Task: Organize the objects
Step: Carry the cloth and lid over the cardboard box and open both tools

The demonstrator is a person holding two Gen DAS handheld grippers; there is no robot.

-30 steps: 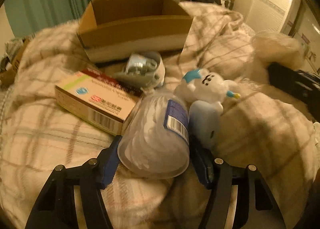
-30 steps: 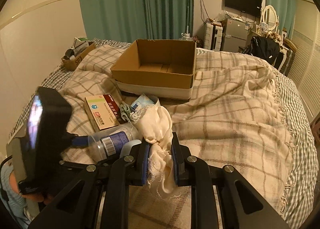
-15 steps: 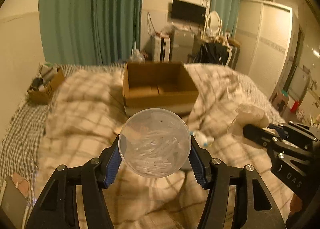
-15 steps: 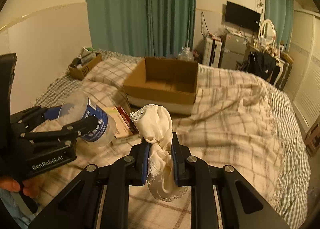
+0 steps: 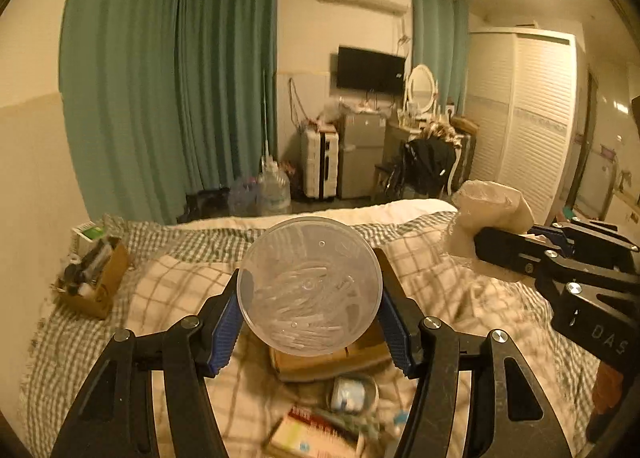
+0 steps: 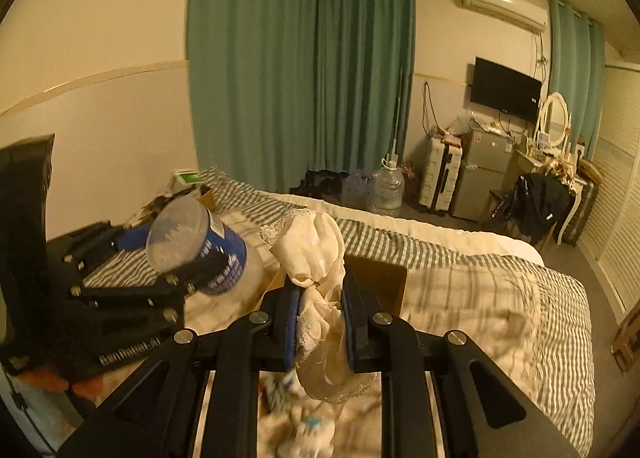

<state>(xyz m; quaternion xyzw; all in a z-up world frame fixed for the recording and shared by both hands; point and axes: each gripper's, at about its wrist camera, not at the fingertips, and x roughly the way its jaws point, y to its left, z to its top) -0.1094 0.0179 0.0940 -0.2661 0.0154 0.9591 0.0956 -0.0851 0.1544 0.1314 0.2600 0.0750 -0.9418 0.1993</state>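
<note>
both tools lifted higher, one jar (image 5: 309, 285), one cloth (image 6: 316, 278)

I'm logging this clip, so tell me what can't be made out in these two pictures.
- Cardboard box: left wrist view, mostly behind the clear tub.
- Cardboard box interior: right wrist view, hidden by the cream cloth and right tool.
- Loose items on the bed: both views, blurred.
- Tub's label: right wrist view, too small.

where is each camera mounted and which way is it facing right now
Left wrist: on the left gripper, facing across the bed toward the curtains; it holds the clear plastic jar; right gripper at right edge.
Right wrist: on the right gripper, same direction, clamping the cream cloth; left gripper at left.
Shared: jar, cloth, cardboard box, TV.
</note>
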